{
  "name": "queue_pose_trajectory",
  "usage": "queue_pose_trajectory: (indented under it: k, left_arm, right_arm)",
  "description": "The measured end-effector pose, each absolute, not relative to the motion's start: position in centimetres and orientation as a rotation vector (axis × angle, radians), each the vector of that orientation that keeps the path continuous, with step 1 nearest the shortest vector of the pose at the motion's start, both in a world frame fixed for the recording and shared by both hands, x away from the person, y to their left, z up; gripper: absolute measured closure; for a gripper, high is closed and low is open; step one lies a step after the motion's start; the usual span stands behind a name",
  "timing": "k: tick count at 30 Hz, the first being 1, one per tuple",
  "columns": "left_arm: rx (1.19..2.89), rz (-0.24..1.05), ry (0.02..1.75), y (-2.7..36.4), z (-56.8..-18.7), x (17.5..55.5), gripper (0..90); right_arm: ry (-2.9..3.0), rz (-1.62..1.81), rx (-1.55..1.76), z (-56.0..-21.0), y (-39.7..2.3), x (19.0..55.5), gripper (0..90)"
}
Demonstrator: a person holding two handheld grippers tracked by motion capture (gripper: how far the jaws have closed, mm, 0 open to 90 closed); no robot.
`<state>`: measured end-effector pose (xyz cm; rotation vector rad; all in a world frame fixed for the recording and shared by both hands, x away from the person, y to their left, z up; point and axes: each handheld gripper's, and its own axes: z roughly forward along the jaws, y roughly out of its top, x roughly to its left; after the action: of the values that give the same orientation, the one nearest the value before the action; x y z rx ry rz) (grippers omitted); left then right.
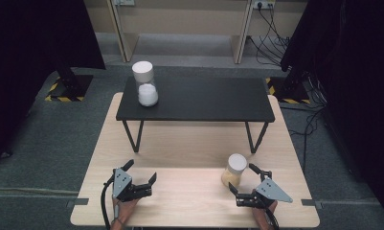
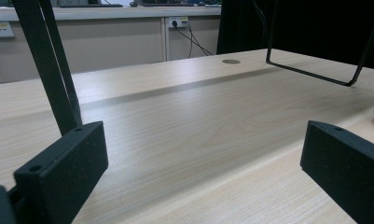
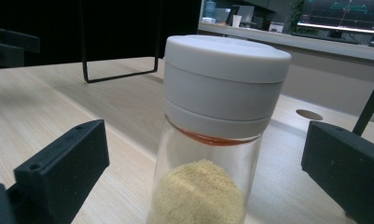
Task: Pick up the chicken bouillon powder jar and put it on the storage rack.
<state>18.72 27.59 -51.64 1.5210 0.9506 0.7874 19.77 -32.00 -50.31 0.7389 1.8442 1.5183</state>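
A glass jar with a pale grey lid and yellow powder (image 1: pixel 234 170) stands upright on the wooden table (image 1: pixel 189 143), near its front right. My right gripper (image 1: pixel 251 182) is open just beside it, the jaws pointing at it. In the right gripper view the same jar (image 3: pixel 219 135) stands close between the spread jaws, untouched. A second jar with white powder (image 1: pixel 145 83) stands on the left end of the small black raised shelf (image 1: pixel 204 99). My left gripper (image 1: pixel 141 173) is open at the front left, over bare wood (image 2: pixel 189 135), holding nothing.
The black shelf stands on thin metal legs (image 1: pixel 132 136) across the table's far half. One leg (image 2: pixel 49 65) rises close ahead in the left gripper view. Dark curtained stands flank the table, and cables (image 1: pixel 271 38) lie on the floor behind.
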Motion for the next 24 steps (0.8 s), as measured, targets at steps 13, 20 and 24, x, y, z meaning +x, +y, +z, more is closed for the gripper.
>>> queue_pose_trajectory:
  k: [13,20,24]
  left_arm:
    - [1.517,0.787,0.950,27.59,-51.68,18.59,0.0]
    - [1.521,0.791,0.942,27.54,-51.68,18.54,0.0]
    - [1.519,0.790,0.940,27.58,-51.70,18.54,0.0]
  right_arm:
    - [1.824,1.551,0.747,-50.59,-32.18,19.79,0.4]
    - [1.823,1.529,0.746,-50.55,-31.75,19.84,0.5]
    - [1.827,1.529,0.747,-50.54,-31.68,19.96,0.5]
